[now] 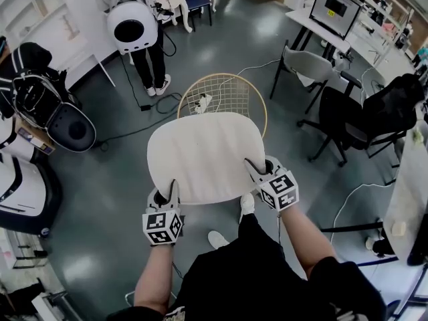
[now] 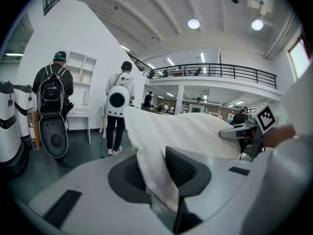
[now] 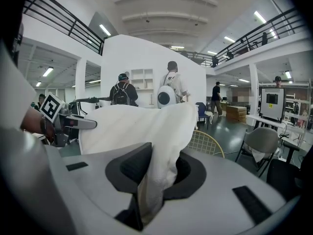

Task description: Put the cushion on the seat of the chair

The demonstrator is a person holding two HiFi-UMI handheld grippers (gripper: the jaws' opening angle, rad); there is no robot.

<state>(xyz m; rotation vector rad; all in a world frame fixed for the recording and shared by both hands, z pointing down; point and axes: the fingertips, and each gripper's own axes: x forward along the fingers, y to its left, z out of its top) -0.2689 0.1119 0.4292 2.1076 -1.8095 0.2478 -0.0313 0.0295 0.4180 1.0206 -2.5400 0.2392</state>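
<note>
Head view is filled at its centre by a cream cushion (image 1: 204, 154), rounded at the corners, soft and faintly ribbed, which is held flat in the air between two grippers. At the left, its near left corner is clamped by the left gripper (image 1: 171, 191). In the left gripper view a fold of the white, towel-like fabric is seen pinched between the dark textured pads. At the right, the near right corner is gripped in the same way by the right gripper (image 1: 259, 170), whose jaws are closed on a bunched fold of cloth. Each gripper is made of smooth grey plastic and is topped by a cube of black-and-white square markers. Beyond the cushion's far edge, a round chair (image 1: 231, 91) of thin wire mesh with a pale gold rim is partly hidden. The cushion is held higher than it, not laid on the seat. A glossy grey floor (image 1: 120, 179) is seen underneath.
</note>
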